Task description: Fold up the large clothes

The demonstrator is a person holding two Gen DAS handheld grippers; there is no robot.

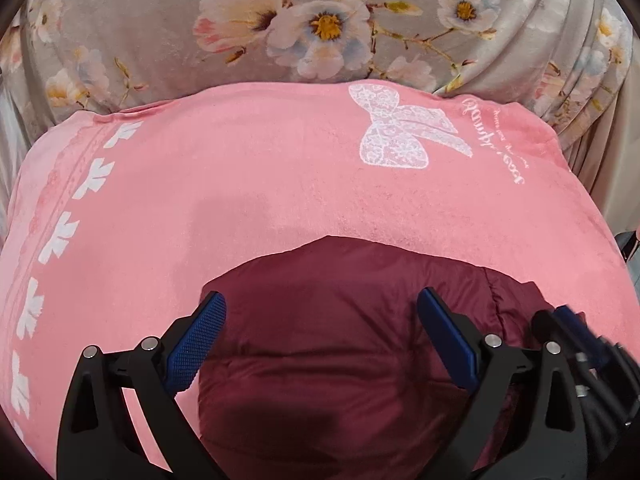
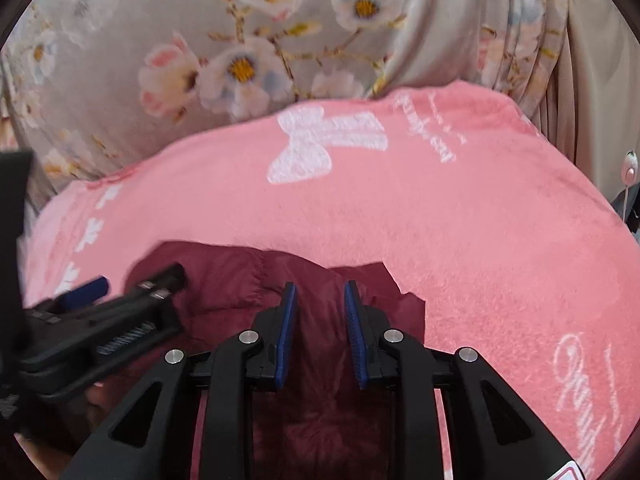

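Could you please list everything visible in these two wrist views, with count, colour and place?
Puffy maroon quilted garment: one, dark red, lying on the blanket nearest both cameras, under the grippers.
Pink fleece blanket with white bow print: one, pink with white motifs and script, spread beneath the garment.
Grey floral fabric: one, grey with pink, white and blue flowers, behind the blanket.
Small white device with a cord: one, at the right edge; too small to identify.
Left gripper: one, black with blue pads, jaws wide apart above the garment, nothing between them.
Right gripper: one, black with blue pads, jaws narrowly apart, gripping nothing.
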